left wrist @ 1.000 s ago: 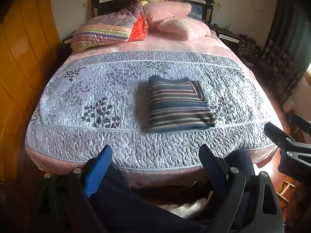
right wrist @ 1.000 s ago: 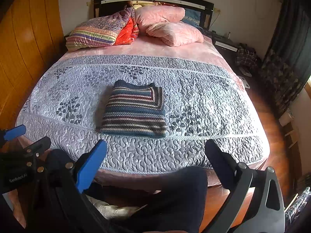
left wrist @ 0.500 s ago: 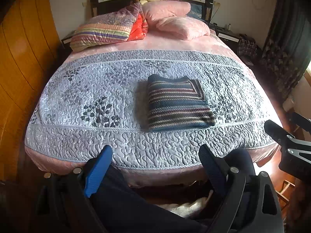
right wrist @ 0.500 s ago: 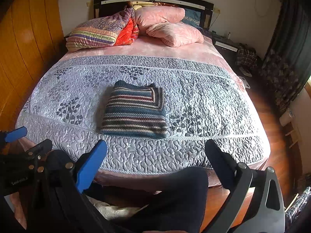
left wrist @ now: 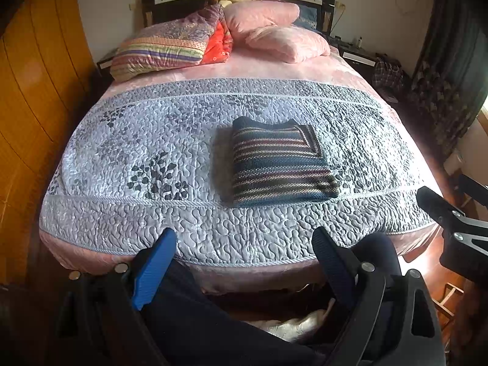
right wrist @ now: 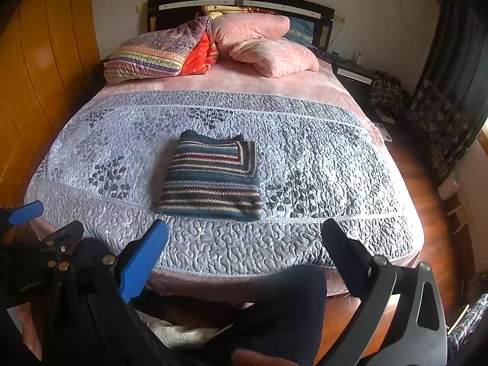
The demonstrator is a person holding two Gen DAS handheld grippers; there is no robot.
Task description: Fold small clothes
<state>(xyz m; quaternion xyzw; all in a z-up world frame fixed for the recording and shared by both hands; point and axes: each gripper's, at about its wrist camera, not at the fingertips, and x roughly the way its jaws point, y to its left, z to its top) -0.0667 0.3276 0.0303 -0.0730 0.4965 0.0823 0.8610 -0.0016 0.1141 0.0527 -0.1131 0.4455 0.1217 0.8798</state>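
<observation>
The bed [left wrist: 128,152] fills the room, its grey quilt bare but for a striped sweater [left wrist: 279,164] lying folded near the foot edge. Both grippers hang back off the bed: left gripper [left wrist: 244,262] and right gripper [right wrist: 244,256], fingers spread wide, holding nothing. The person's dark-clad legs [right wrist: 283,305] hide the floor beneath.

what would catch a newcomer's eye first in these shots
The folded striped sweater lies alone in the middle of the grey quilt. Behind it, pink and striped pillows pile against the headboard. Both grippers, left and right, hang open and empty off the bed's near edge.
</observation>
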